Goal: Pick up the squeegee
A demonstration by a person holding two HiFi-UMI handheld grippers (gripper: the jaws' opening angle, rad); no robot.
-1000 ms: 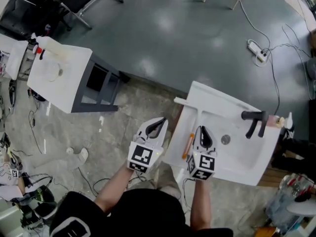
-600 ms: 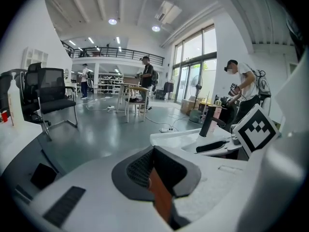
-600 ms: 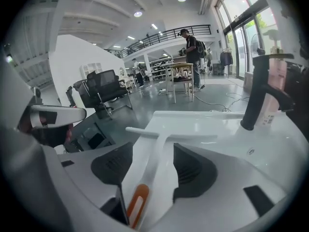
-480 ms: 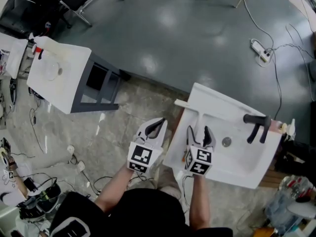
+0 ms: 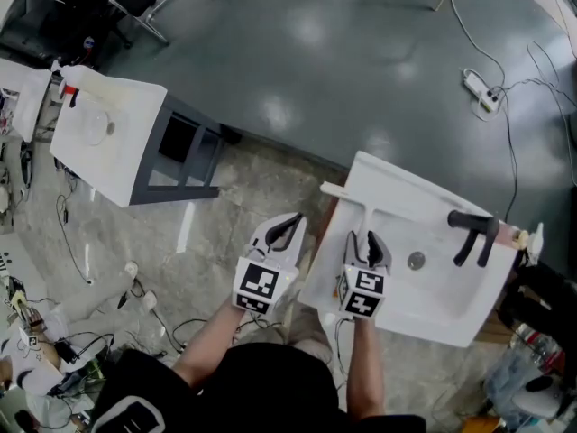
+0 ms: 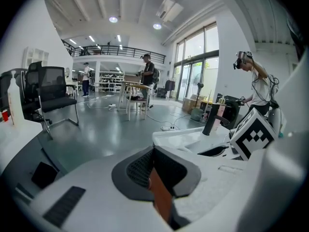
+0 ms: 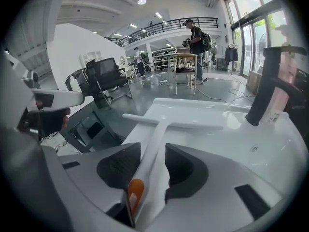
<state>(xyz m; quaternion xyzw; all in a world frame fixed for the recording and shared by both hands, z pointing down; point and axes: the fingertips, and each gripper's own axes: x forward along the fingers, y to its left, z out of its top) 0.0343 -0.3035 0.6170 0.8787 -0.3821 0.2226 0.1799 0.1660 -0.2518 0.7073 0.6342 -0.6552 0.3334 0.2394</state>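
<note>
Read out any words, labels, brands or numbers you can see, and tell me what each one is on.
No readable text anywhere.
Black-and-white square markers on the cubes of the left gripper and right gripper: patterns, no letters.
Pale pink bottle behind the black tap: print too blurred to read.
No print legible on the white squeegee with an orange-tipped handle, between the right gripper's fingers, which have just been closing.

Left gripper (image 5: 287, 230) was held just beside the right, jaws together, nothing between them. Right gripper (image 5: 364, 244) pointed steeply down; its jaws had just been closing, pads against the squeegee (image 7: 161, 129) handle.
</note>
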